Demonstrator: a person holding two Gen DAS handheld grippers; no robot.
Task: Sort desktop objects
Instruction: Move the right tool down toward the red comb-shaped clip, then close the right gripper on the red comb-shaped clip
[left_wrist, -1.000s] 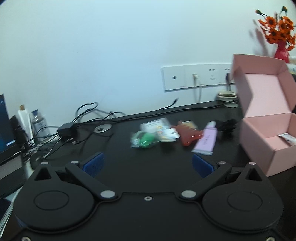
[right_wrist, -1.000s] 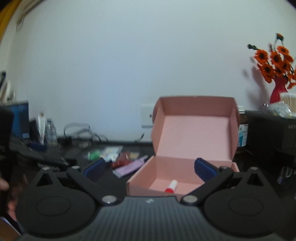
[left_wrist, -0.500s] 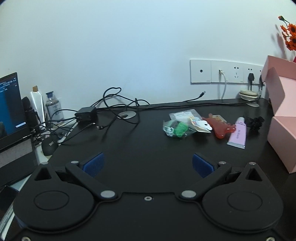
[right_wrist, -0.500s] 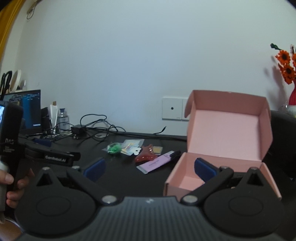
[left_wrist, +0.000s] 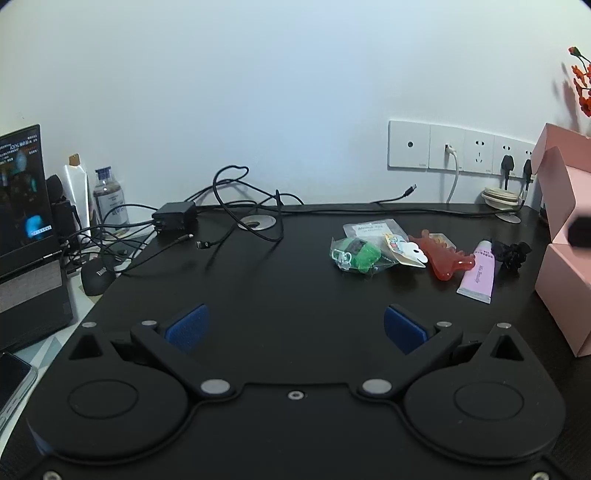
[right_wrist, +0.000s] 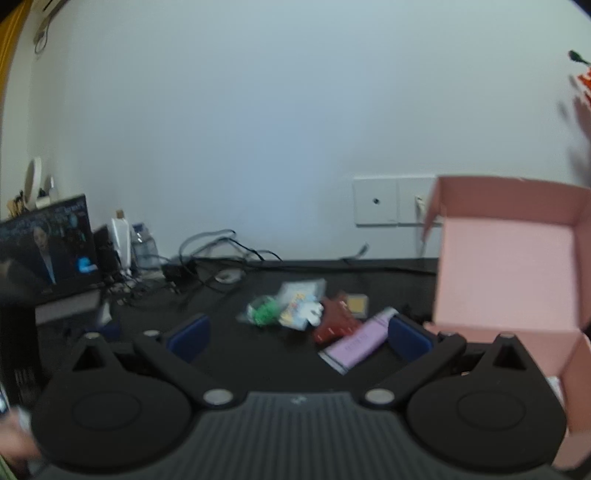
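Pink cardboard box (right_wrist: 509, 273) open beside glossy lilac tube (left_wrist: 477, 272); both grippers' jaws spread, empty.

left tongs (left_wrist: 294, 326): 2 blue pads spread wide, nothing between, level above the surface | right tongs (right_wrist: 299, 334): pads apart, empty, view blurred | pale blur at lower left edge, possibly a hand (right_wrist: 16, 434)

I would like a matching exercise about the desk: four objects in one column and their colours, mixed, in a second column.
Objects:
1. tube
2. open box
3. comb-shaped piece
4. toy in clear bag

Colours:
A. green
B. pink
C. red
D. lilac

Pairs: 1-D, 2-B, 3-C, 4-A
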